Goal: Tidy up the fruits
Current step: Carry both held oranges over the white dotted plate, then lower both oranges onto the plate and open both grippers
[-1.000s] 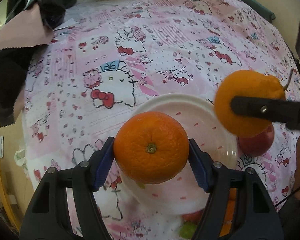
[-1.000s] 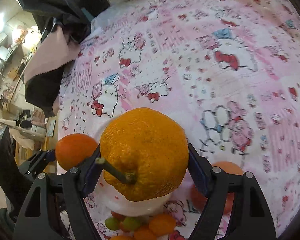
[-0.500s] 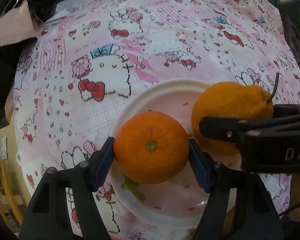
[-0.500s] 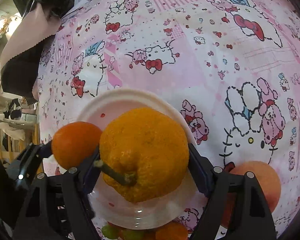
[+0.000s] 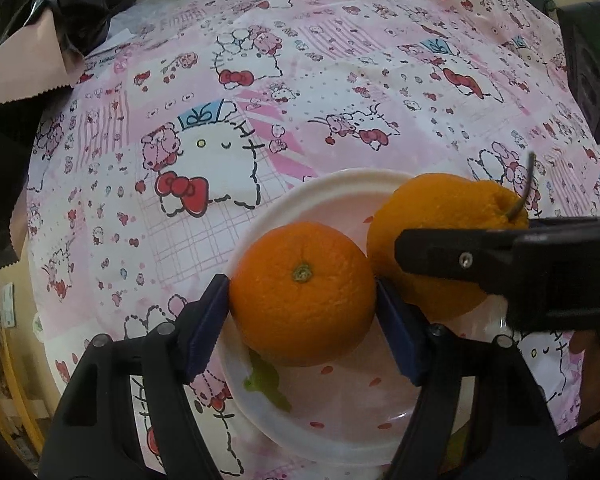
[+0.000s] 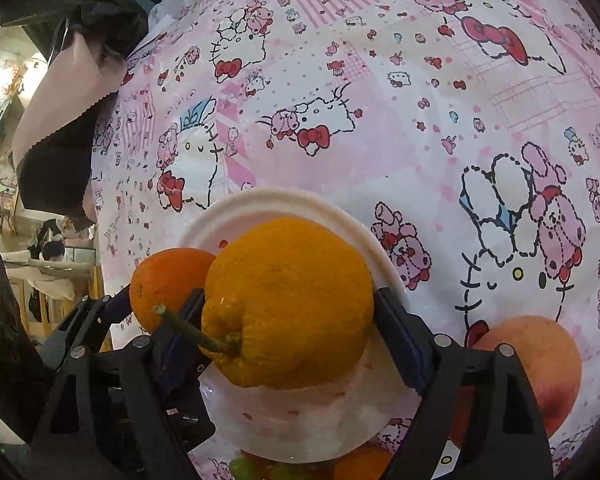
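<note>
A smooth round orange sits low over the white plate. My left gripper is shut on it, both blue pads against its sides. Right beside it, a larger bumpy orange with a stem rests on the plate. It lies between the pads of my right gripper, whose jaws are opening while the pads still touch it. The two fruits touch each other. In the left wrist view the right gripper's finger crosses in front of the bumpy orange. The smooth orange also shows in the right wrist view.
The plate stands on a pink cartoon-print tablecloth. A peach-coloured fruit lies just right of the plate. Green grapes and a small orange lie at its near rim. Black cloth and a pink sheet lie far left.
Both grippers came down with their fruits. The bumpy orange moved in from the right over the plate, and the two fruits now sit side by side on it.
</note>
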Tool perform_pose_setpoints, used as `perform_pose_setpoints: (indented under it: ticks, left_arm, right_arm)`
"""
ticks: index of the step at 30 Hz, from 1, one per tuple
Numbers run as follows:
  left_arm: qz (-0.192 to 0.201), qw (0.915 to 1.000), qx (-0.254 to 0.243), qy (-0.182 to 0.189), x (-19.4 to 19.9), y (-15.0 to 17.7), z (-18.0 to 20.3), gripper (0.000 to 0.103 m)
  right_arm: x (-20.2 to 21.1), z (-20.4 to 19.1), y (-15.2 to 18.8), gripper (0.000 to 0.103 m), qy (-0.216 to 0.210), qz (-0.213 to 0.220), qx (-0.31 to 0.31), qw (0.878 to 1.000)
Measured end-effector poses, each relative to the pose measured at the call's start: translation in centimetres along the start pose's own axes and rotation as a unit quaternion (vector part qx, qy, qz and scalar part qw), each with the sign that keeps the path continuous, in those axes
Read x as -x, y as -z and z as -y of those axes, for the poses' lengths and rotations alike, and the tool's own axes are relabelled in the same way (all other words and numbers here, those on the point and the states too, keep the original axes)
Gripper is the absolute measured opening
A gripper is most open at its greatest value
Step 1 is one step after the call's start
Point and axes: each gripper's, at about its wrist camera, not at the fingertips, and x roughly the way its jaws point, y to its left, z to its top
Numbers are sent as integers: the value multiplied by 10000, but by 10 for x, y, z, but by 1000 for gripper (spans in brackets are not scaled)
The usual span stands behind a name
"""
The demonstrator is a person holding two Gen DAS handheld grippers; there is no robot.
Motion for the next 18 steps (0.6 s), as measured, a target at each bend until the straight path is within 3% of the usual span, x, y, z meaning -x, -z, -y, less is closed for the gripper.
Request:
perform_pose_setpoints:
  ticks: [5,7,18]
  left_arm:
    - [304,9992,-220,-150,13,0,7,72]
    - [348,9991,-184,-128,17,-2,7,78]
    - [391,9990,180,91,23,-4,-8,83]
  right_arm:
    - [4,-5,-2,87,-7,86,121,9999]
    - [5,-5,-1,87,-8,80,125,9999]
    - [25,-7,-4,89,-145,325,196,9992]
